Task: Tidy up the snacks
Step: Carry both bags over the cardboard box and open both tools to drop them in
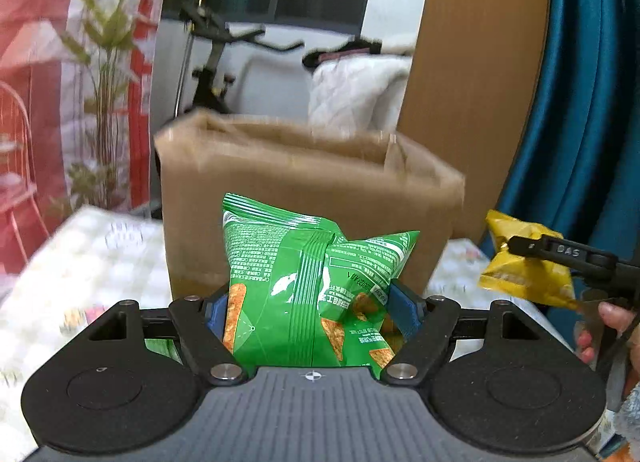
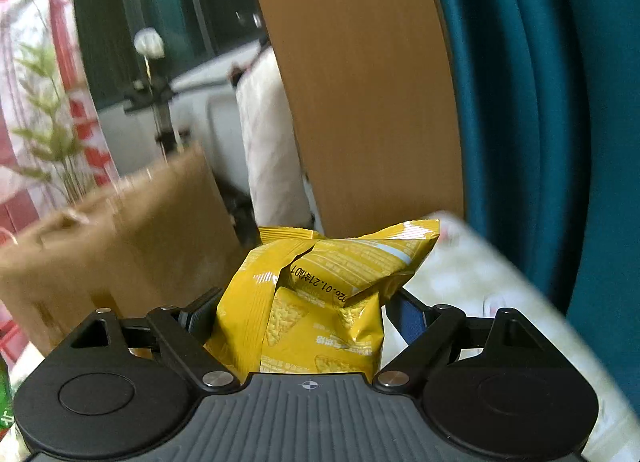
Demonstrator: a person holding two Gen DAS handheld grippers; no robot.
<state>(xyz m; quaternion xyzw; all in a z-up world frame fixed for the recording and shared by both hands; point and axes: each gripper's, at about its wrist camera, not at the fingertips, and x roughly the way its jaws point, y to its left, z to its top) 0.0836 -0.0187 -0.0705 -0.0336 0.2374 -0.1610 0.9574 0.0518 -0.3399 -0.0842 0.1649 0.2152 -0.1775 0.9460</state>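
My left gripper is shut on a green snack bag and holds it in front of an open brown cardboard box that stands on the table. My right gripper is shut on a yellow snack bag. The same yellow bag and right gripper show at the right edge of the left wrist view, to the right of the box. The box lies to the left in the right wrist view. Both views are blurred by motion.
The table has a pale checked cloth. A wooden panel and teal curtain stand behind on the right. A plant and exercise bike stand behind the box. A green object shows at the left edge.
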